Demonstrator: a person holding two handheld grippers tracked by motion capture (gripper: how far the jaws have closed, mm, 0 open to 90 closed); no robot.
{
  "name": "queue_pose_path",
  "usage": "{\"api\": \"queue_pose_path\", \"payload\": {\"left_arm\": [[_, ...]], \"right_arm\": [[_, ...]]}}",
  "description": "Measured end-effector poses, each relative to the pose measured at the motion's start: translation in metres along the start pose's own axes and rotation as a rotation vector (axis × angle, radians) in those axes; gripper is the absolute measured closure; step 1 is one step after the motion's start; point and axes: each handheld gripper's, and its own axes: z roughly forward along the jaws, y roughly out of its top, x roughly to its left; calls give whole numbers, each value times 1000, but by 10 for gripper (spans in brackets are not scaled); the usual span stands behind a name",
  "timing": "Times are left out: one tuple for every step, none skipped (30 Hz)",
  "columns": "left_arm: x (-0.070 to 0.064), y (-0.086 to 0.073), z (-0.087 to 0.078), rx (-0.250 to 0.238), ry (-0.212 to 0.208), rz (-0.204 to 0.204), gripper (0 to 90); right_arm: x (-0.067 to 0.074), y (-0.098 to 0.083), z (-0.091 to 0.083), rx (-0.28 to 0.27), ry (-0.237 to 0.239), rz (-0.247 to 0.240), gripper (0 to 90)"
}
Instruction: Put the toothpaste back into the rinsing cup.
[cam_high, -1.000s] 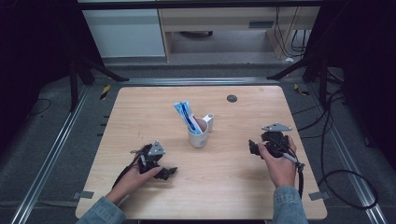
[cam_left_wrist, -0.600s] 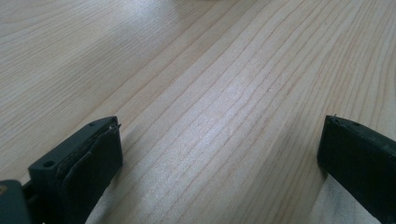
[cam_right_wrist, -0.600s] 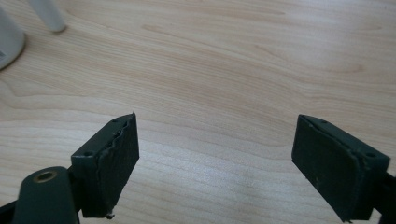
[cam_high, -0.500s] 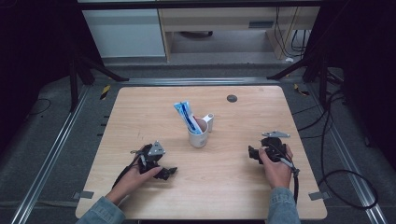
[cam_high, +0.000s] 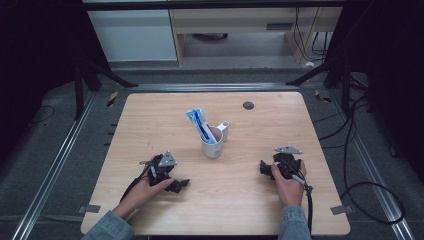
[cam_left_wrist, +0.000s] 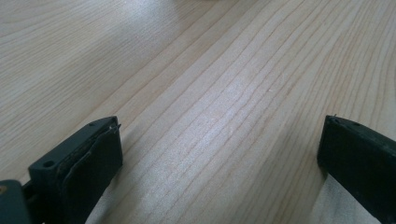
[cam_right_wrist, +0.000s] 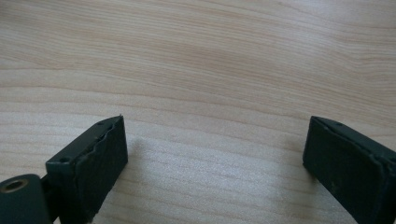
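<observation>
Resting low on the near half of the wooden table (cam_high: 150, 115), both tools sit empty: the left gripper (cam_high: 181, 184) lies toward the near-left corner with its jaws spread wide over bare wood, and the right gripper (cam_high: 263, 169), toward the near-right edge, is spread just as wide with nothing between its jaws (each gripper view looks past black jaws at plain grain). The white mug (cam_high: 212, 147) stands upright near the table's centre, well apart from both and roughly between them, holding a blue-and-white toothpaste tube (cam_high: 199, 124) that leans toward the far-left corner; a small white object (cam_high: 225, 131) is just beside the mug's far-right side. A dark disc (cam_high: 248, 105) lies near the far edge. The likely risk, in my judgement: the tall tube makes the mug top-heavy, so a sideways nudge from either gripper on approach could tip it, and pulling the leaning tube at an angle could drag the mug along.
</observation>
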Motion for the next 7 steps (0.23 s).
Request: {"api": "queue_pose_path", "payload": {"left_arm": [[0, 0, 0, 0, 0, 0, 0], [0, 0, 0, -1, 0, 0, 0], [0, 0, 0, -1, 0, 0, 0], [0, 0, 0, -1, 0, 0, 0], [0, 0, 0, 0, 0, 0, 0], [0, 0, 0, -1, 0, 0, 0], [0, 0, 0, -1, 0, 1, 0]], "right_arm": [[0, 0, 0, 3, 1, -1, 28], [1, 0, 0, 9, 2, -2, 16], [1, 0, 1, 10, -3, 0, 9], [1, 0, 1, 13, -6, 5, 2], [1, 0, 1, 16, -8, 11, 3], [1, 0, 1, 18, -6, 17, 3], [1, 0, 1, 18, -6, 17, 3]]}}
